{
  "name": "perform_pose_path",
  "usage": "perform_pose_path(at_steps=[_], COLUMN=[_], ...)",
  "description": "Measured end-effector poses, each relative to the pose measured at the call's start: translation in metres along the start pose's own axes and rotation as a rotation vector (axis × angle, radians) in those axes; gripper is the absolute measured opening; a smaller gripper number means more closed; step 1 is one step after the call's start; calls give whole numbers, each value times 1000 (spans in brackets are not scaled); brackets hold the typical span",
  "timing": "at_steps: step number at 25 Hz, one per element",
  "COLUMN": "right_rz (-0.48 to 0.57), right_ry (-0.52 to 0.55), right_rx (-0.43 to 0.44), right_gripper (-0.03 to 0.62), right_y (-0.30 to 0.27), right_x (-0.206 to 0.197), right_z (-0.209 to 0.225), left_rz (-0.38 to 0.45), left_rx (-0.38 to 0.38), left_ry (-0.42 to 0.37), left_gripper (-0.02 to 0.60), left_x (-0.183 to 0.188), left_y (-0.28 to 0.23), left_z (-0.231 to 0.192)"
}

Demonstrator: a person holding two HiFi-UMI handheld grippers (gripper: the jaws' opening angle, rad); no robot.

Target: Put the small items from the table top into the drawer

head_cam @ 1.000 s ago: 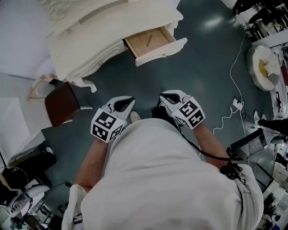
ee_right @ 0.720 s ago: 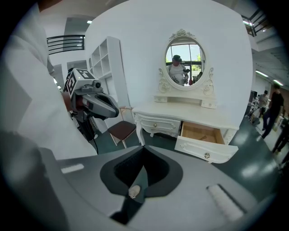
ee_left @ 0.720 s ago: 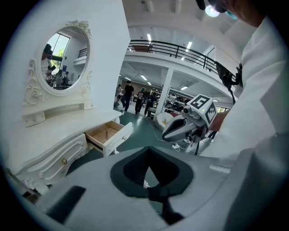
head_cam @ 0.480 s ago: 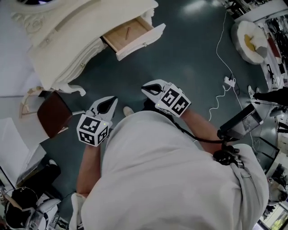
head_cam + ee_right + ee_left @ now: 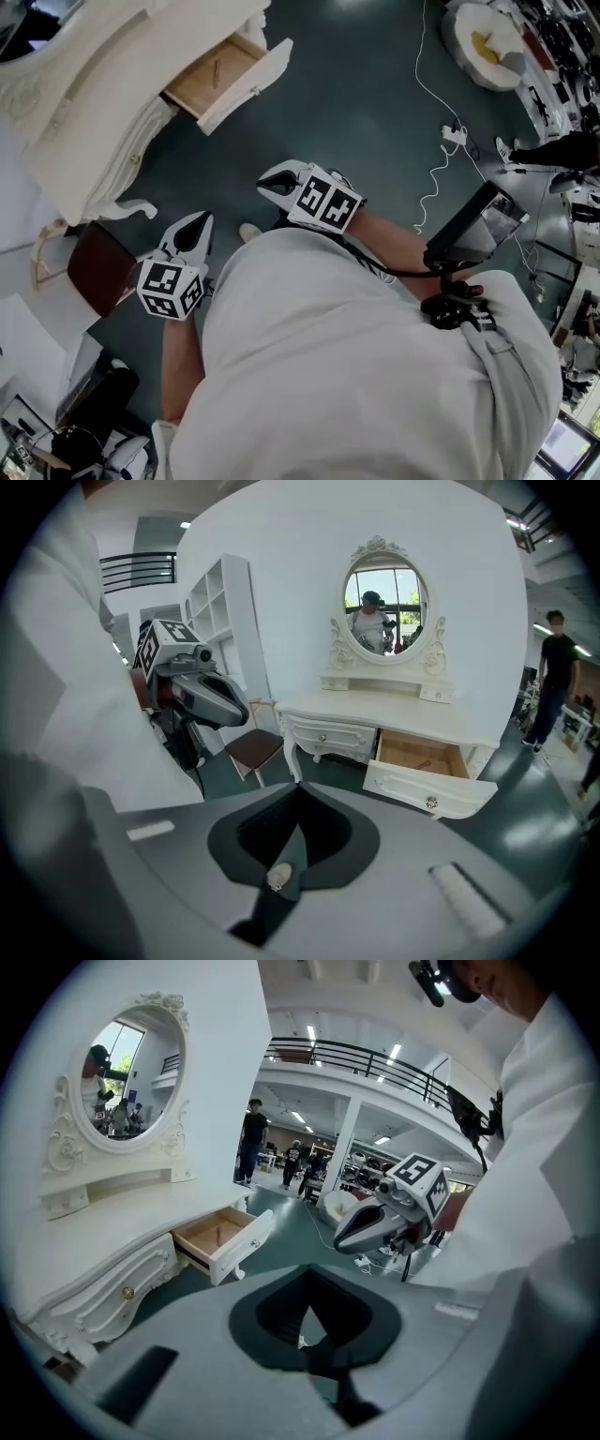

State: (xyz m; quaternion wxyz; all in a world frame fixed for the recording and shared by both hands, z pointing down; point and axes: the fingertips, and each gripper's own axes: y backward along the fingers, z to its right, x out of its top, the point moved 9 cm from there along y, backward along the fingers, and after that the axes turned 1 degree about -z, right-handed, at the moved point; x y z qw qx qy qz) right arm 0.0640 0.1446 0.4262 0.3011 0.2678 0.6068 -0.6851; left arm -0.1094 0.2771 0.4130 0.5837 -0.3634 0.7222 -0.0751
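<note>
The white dressing table (image 5: 84, 103) stands at the top left of the head view, its wooden drawer (image 5: 211, 80) pulled open. A thin stick-like item (image 5: 214, 73) lies inside the drawer (image 5: 422, 755). What shows of the table top (image 5: 403, 714) looks bare. Both grippers hang at waist height over the floor, well back from the table. The left gripper (image 5: 201, 219) is shut and holds nothing, and it shows from the side in the right gripper view (image 5: 242, 710). The right gripper (image 5: 266, 180) is shut too and holds nothing; the left gripper view catches it (image 5: 345, 1239).
A brown stool (image 5: 94, 262) stands left of the table. A white cable with a power strip (image 5: 450, 136) runs across the dark green floor, and a round cushion (image 5: 487, 37) lies at top right. An oval mirror (image 5: 384, 597) tops the table. People (image 5: 253, 1138) stand far off.
The dressing table and drawer have slid toward the top left of the head view. Both grippers have shifted left, the left one lower, and stay shut.
</note>
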Motion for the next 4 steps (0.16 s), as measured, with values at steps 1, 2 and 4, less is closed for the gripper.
perform_pose_path(at_steps=[1, 2, 4], right_rz=[0, 1, 1], right_ry=[-1, -1, -3], right_rx=[1, 1, 0], right_gripper=[0, 0, 0], right_y=[0, 1, 2], right_x=[-1, -2, -4], right_z=[2, 3, 7], left_rz=[-2, -5, -9], left_rx=[-1, -2, -5], left_ry=[0, 0, -1], left_gripper=[2, 2, 2], left_x=[1, 1, 3], left_y=[-2, -4, -9], left_z=[0, 0, 0])
